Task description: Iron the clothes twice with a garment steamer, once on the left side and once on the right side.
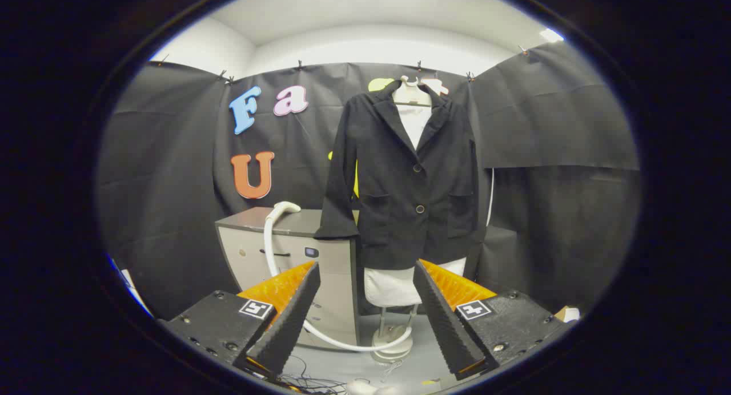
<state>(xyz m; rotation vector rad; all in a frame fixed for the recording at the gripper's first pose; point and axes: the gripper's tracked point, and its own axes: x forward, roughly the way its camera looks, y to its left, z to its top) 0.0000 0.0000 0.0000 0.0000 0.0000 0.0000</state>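
My gripper (365, 309) is spread wide, fingers well apart, nothing between the pads. Left finger (288, 321) at my 7 o'clock, right finger (445, 321) at 5.

Black jacket (408, 178) dead ahead at 12 o'clock, well beyond the fingertips. It hangs on a white mannequin torso (391, 285), buttoned, front facing me, over a white garment whose hem shows below. The stand's round base (391, 345) sits on the grey floor (422, 355) between my fingers.

Steamer head (284, 207) at 11 o'clock, resting on top of a grey cabinet (297, 252) just beside the jacket's sleeve. Its white hose (320, 326) drops down the cabinet front and curves along the floor toward the stand's base.

Loose cables (311, 382) on the floor at 6 o'clock, under my left finger.
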